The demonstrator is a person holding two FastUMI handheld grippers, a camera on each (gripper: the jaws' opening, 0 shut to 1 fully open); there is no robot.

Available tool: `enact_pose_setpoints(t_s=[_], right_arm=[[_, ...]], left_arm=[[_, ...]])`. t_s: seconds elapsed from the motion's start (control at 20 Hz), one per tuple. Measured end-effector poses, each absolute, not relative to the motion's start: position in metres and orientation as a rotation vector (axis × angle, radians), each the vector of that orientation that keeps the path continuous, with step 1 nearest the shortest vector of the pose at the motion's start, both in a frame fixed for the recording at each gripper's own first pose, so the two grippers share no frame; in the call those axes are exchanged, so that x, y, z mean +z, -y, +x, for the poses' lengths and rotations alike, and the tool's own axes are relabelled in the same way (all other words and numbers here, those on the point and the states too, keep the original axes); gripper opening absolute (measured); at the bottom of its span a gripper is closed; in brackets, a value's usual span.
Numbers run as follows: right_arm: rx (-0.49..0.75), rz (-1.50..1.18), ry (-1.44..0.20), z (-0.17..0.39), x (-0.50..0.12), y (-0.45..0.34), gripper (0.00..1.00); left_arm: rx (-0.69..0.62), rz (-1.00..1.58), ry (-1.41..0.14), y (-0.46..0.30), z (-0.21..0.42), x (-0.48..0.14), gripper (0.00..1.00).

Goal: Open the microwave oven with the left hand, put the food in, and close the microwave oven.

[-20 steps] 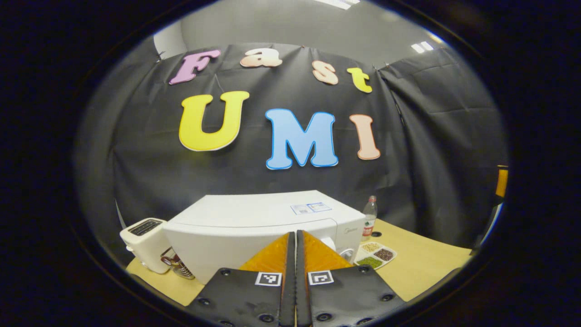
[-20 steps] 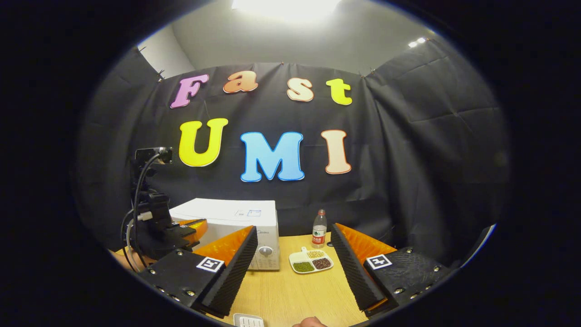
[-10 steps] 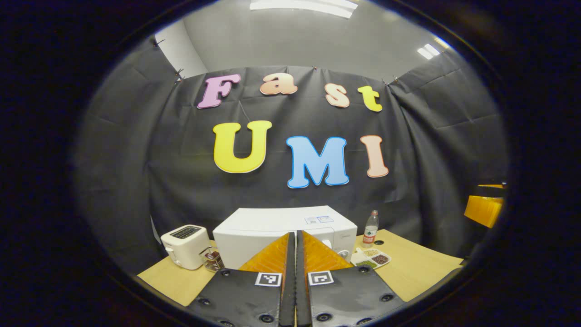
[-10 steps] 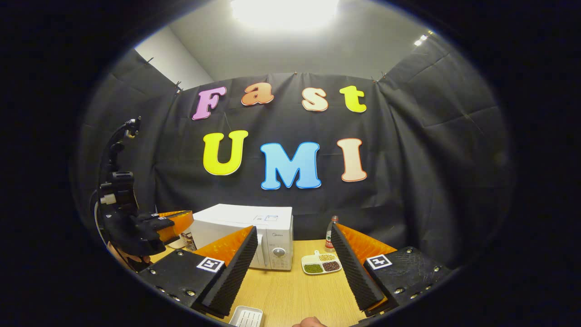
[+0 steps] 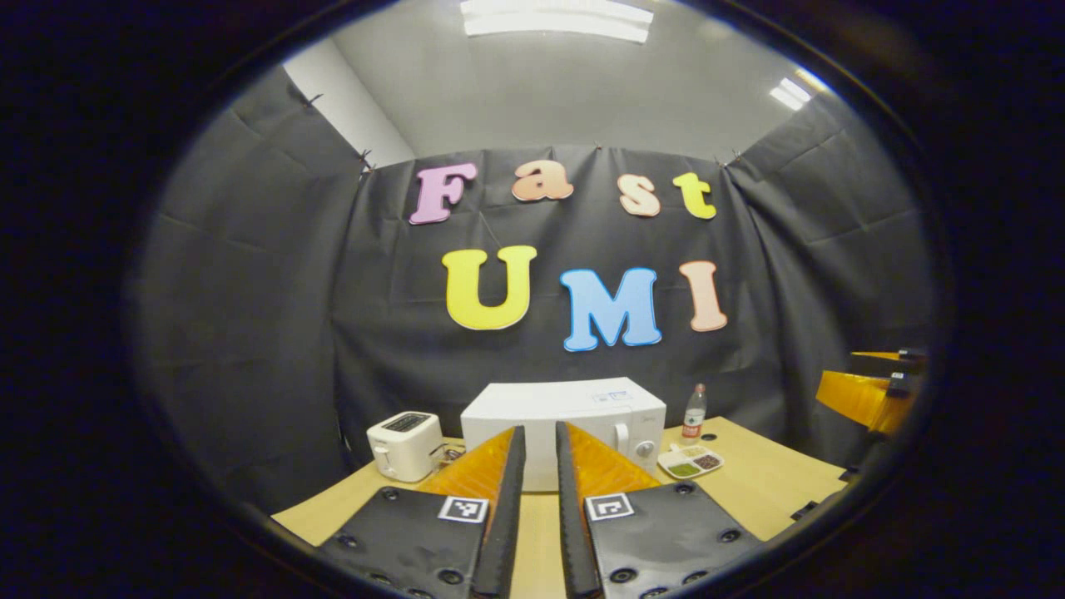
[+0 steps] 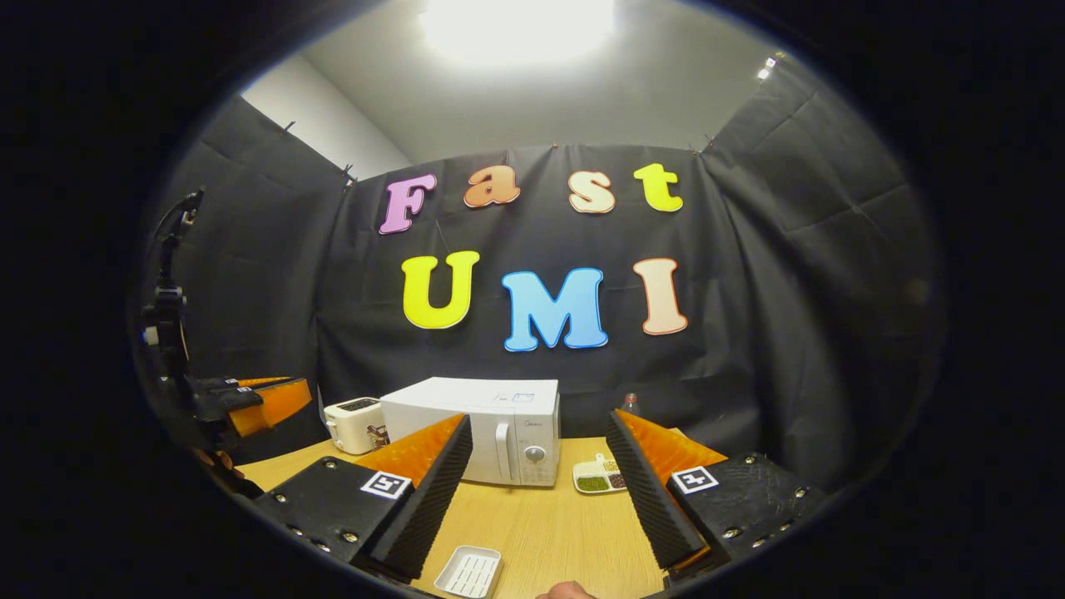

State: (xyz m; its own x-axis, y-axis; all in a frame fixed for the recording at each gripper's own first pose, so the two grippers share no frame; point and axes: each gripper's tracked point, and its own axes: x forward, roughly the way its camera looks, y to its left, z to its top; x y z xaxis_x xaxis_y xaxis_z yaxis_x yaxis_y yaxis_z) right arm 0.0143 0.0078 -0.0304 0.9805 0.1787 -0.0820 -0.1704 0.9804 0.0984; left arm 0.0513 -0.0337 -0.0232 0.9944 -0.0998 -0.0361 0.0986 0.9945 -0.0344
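The white microwave [image 5: 564, 416] stands on the wooden table with its door closed; in the right gripper view the microwave [image 6: 491, 428] shows its handle and knob on the right side. A white divided plate of food [image 5: 689, 462] lies to its right, and the same plate [image 6: 601, 476] is partly hidden behind my right finger. My left gripper [image 5: 537, 433] hangs well back from the microwave, parted by a narrow gap and holding nothing. My right gripper [image 6: 539, 420] is wide open and empty, also well short of the microwave. The left gripper [image 6: 258, 398] appears at the far left.
A white toaster [image 5: 405, 445] sits left of the microwave. A plastic bottle [image 5: 693, 412] stands behind the plate. A small white ribbed tray [image 6: 468, 571] lies near the table's [image 6: 541, 524] front edge. A fingertip [image 6: 566, 591] peeks in at the bottom.
Both grippers have pulled back from the microwave, which looks smaller now. The left gripper's fingers, pressed together before, have parted a little. The right gripper stays wide open.
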Motion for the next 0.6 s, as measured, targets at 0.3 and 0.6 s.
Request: enact_pose_setpoints(t_s=[0.3, 0.6], right_arm=[[0.174, 0.081, -0.079, -0.008, -0.024, -0.029, 0.98], [0.189, 0.080, -0.058, -0.018, -0.010, -0.058, 0.98]], left_arm=[[-0.099, -0.015, -0.020, 0.003, 0.017, -0.015, 0.80], [-0.093, 0.003, 0.016, -0.018, 0.004, -0.005, 1.00]])
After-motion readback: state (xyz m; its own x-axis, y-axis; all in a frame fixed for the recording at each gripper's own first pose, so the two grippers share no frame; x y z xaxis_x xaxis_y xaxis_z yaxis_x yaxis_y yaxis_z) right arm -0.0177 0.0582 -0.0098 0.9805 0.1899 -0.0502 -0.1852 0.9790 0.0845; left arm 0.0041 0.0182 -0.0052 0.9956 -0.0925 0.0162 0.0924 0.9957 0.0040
